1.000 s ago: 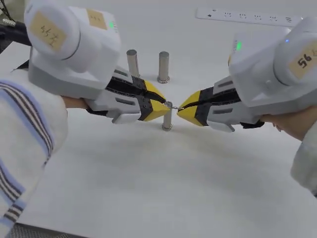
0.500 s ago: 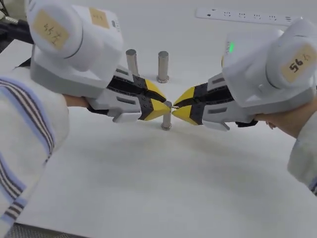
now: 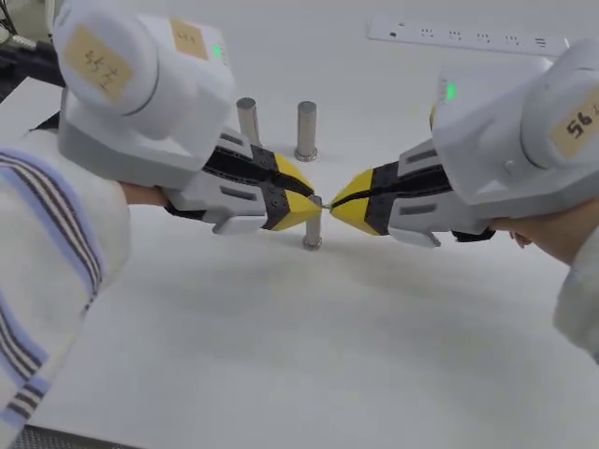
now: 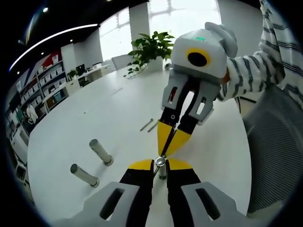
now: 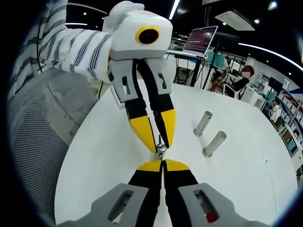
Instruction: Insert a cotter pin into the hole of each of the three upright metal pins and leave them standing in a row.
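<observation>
Pushed cotter pin closer mid-frame, pinched by right hand-held gripper, with left hand-held gripper clamping metal pin; insertion probably underway.

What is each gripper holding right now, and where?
Left gripper clamps the near metal pin by its top. Right gripper is shut beside that top; a cotter pin can't be told.

The left hand-held gripper and right hand-held gripper share bulky white-grey housings and black jaws tipped yellow. Each has a green light and a tan sticker with handwritten digits. The left sleeve is white with blue and dark stripes; the right cuff is pale.
</observation>
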### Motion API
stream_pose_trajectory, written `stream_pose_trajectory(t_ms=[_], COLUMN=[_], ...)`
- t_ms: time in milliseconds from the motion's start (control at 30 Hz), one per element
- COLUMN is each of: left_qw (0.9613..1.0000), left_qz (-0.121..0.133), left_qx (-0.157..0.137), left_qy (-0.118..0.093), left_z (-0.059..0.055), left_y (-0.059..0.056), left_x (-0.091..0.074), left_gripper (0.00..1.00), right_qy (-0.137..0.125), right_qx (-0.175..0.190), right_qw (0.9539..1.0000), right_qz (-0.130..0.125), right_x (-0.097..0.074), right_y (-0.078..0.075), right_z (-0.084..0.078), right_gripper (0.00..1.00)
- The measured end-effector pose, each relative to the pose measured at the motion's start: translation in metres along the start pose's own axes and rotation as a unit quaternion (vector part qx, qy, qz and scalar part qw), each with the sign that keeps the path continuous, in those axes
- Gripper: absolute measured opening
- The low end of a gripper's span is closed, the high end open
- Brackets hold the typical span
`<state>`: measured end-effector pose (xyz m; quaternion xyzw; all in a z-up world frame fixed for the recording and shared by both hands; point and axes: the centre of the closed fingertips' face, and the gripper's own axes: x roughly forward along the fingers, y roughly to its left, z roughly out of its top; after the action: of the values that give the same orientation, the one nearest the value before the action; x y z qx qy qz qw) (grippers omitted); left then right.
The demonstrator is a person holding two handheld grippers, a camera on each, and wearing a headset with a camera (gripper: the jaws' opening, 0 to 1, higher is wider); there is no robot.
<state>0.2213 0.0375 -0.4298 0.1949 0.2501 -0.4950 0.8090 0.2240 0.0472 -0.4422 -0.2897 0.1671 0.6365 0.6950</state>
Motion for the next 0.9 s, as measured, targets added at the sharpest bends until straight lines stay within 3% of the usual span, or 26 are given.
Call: stream_pose_trajectory(t_ms=[200,333,533,767,900], left_qw=[1.0000,1.0000,0.9997,0.9979,0.9945], left_qz=[0.000,0.003,0.005,0.018,0.036], left_qx=[0.000,-0.003,-0.024,-0.060,-0.090], left_qy=[0.000,0.001,-0.001,-0.018,-0.040], left_z=[0.000,-0.003,-0.013,-0.025,-0.030], left_y=[-0.003,-0.002,-0.003,0.001,0.007], left_x=[-0.001,-0.004,-0.009,-0.018,-0.025], left_gripper=[0.08,0.16,0.28,0.56,0.75], right_qy=[0.002,-0.002,-0.034,-0.053,-0.058], right_qx=[0.011,0.030,0.086,0.132,0.145], right_qw=[0.9999,0.9995,0.9957,0.9898,0.9877], right_qz=[-0.008,-0.011,-0.007,-0.002,-0.002], right_x=[-0.001,-0.002,0.002,0.016,0.022], right_y=[0.001,0.001,0.004,0.006,0.006], right_z=[-0.002,-0.007,-0.009,-0.014,-0.017], right_gripper=[0.00,0.00,0.08,0.15,0.16])
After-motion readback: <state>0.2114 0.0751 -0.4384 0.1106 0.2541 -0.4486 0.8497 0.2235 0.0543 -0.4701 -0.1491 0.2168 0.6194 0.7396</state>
